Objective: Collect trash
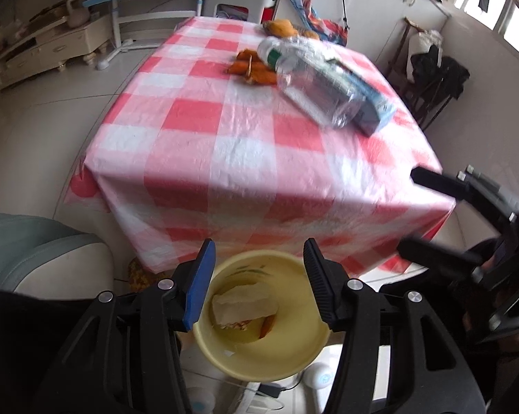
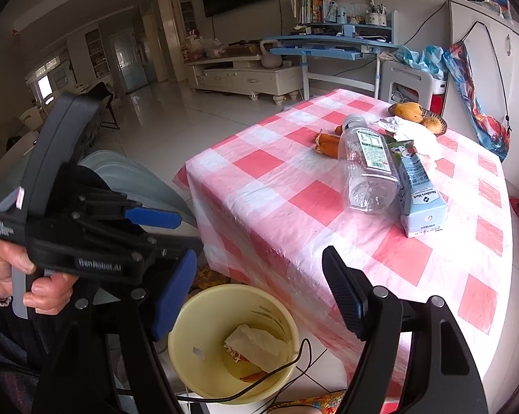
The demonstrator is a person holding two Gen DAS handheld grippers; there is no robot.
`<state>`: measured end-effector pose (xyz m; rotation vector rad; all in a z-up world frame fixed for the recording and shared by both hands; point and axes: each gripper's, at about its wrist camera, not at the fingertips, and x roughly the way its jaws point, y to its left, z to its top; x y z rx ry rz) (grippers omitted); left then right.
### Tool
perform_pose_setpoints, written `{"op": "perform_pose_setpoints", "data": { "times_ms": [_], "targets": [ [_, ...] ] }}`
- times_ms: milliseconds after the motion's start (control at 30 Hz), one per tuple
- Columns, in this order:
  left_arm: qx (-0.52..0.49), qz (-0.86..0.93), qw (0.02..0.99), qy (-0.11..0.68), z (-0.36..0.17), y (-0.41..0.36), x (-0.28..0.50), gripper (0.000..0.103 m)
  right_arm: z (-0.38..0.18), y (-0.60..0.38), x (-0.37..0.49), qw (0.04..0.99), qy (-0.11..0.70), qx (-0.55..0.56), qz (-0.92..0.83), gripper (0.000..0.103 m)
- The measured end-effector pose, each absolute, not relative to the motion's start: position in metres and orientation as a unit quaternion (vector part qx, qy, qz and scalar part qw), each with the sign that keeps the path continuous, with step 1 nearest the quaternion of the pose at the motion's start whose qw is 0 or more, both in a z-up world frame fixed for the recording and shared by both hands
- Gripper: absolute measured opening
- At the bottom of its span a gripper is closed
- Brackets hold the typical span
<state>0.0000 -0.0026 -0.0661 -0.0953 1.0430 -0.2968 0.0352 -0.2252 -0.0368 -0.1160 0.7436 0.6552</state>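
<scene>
Left wrist view: both grippers, left gripper [image 1: 257, 284] and right gripper [image 2: 257, 296], gape wide and empty over the yellow plastic bin [image 1: 294, 355]; the clear crinkled plastic bottle [image 1: 311, 79] could roll off the checked table when nudged.

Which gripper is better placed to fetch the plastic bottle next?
Right, probably. The right gripper is open and empty beside the table, angled toward the bottle. The left gripper hangs open over the yellow bucket.
</scene>
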Motion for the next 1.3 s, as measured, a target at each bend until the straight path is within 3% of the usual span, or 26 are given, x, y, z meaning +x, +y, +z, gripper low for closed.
{"op": "perform_pose_setpoints", "data": {
  "times_ms": [300, 667, 1067, 1167, 1300],
  "targets": [
    [-0.045, -0.102, 0.889, 0.445, -0.017, 0.001, 0.063, 0.052, -0.027, -0.227, 0.048, 0.892, 0.343, -0.053, 0.289, 0.072],
    [-0.013, -0.091, 0.871, 0.483, -0.051, -0.028, 0.184, 0.052, -0.022, -0.239, 0.129, 0.893, 0.353, -0.05, 0.274, 0.072],
    [0.017, -0.102, 0.861, 0.497, -0.067, -0.048, 0.224, 0.052, -0.045, -0.24, 0.204, 0.885, 0.396, -0.015, 0.244, 0.073],
    [0.023, -0.104, 0.858, 0.502, -0.072, -0.049, 0.228, 0.052, -0.047, -0.244, 0.206, 0.885, 0.395, -0.012, 0.245, 0.072],
    [0.033, -0.108, 0.852, 0.512, -0.081, -0.055, 0.235, 0.052, -0.05, -0.236, 0.206, 0.882, 0.402, -0.04, 0.243, 0.062]
  ]
}}
